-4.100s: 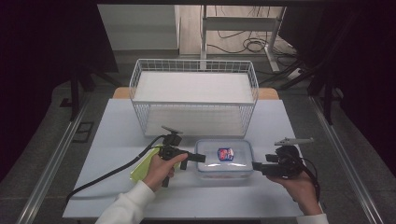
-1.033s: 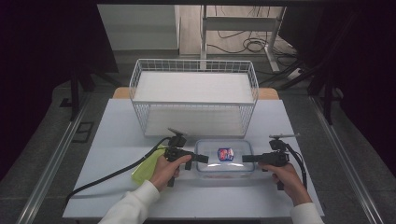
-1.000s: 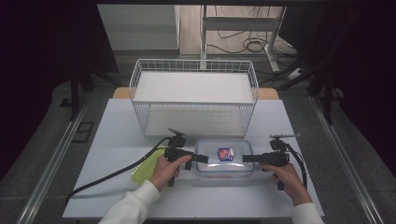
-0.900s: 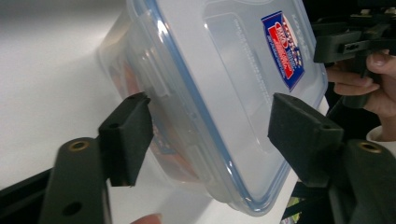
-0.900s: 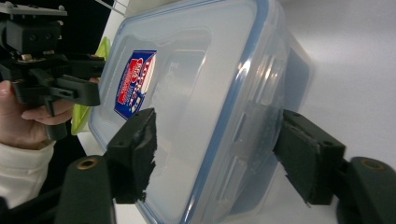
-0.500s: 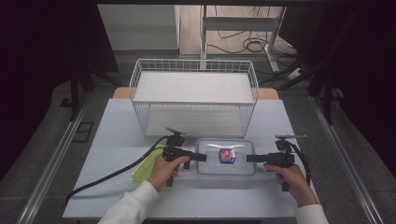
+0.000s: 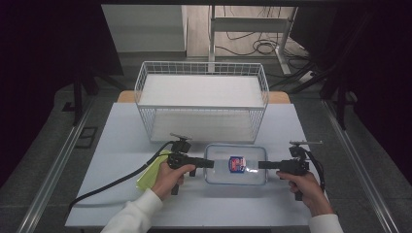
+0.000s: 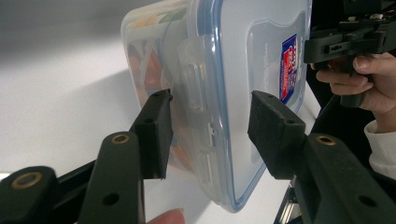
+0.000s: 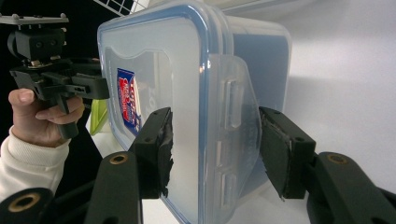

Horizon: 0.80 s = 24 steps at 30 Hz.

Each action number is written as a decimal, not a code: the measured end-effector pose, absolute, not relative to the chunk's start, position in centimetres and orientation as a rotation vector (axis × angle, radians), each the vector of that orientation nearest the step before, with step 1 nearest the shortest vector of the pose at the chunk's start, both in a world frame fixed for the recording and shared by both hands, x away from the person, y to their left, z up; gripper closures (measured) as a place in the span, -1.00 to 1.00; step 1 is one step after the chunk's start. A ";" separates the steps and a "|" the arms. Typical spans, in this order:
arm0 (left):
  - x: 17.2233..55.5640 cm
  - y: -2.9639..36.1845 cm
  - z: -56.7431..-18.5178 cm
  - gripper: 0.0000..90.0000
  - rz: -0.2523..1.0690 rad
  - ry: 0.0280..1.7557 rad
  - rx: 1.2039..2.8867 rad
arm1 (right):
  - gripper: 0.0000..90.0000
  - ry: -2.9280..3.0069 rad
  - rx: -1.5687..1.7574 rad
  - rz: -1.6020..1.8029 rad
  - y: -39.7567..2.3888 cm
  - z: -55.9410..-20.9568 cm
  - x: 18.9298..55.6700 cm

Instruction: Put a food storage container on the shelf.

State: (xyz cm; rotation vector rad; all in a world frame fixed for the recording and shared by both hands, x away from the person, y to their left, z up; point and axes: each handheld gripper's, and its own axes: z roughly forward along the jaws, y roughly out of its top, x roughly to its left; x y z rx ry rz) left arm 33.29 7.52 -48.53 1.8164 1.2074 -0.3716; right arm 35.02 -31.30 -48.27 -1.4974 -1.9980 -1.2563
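A clear plastic container [image 7: 235, 165] with a blue-rimmed lid and a red-and-blue sticker lies flat on the white table [image 7: 116, 145]. My left gripper [image 7: 211, 163] is at its left end and my right gripper [image 7: 261, 165] is at its right end, both held level. In the left gripper view the jaws [image 8: 210, 126] straddle the end latch [image 8: 191, 79]. They have just been closing, and a small gap remains at the lid-side pad. In the right gripper view the jaws [image 9: 215, 144] have just closed in too. One pad meets the lid, the other the flared latch flap [image 9: 236, 121].
A white wire basket [image 7: 201, 108] stands behind the container at the table's far side. A yellow-green cloth [image 7: 148, 174] lies under the left hand, with the black cable trailing off to the left. Dark floor surrounds the table.
The right hand has shifted slightly outward along the container's right end. The left hand and the container have stayed where they were.
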 end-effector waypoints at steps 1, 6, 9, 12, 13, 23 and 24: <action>33.2 7.5 -48.4 0.12 -0.369 1.207 1.811 | 0.05 -1.998 -1.497 -1.256 -31.3 -48.3 35.0; 32.9 7.8 -47.6 0.14 -0.359 1.188 1.795 | 0.05 -2.022 -1.484 -1.285 -31.3 -47.4 34.7; 32.6 8.2 -46.8 0.14 -0.343 1.171 1.787 | 0.06 -2.035 -1.469 -1.317 -31.1 -46.6 34.4; 32.2 8.7 -45.9 0.15 -0.322 1.153 1.783 | 0.06 -2.057 -1.449 -1.348 -30.7 -45.6 34.0; 32.1 8.9 -45.5 0.15 -0.314 1.147 1.784 | 0.06 -2.064 -1.446 -1.354 -30.5 -45.2 33.8; 30.7 11.4 -42.0 0.14 -0.226 1.115 1.781 | 0.06 -2.125 -1.384 -1.452 -27.9 -41.9 32.9; 30.6 11.7 -41.7 0.14 -0.218 1.113 1.773 | 0.06 -2.137 -1.369 -1.464 -27.4 -41.3 32.8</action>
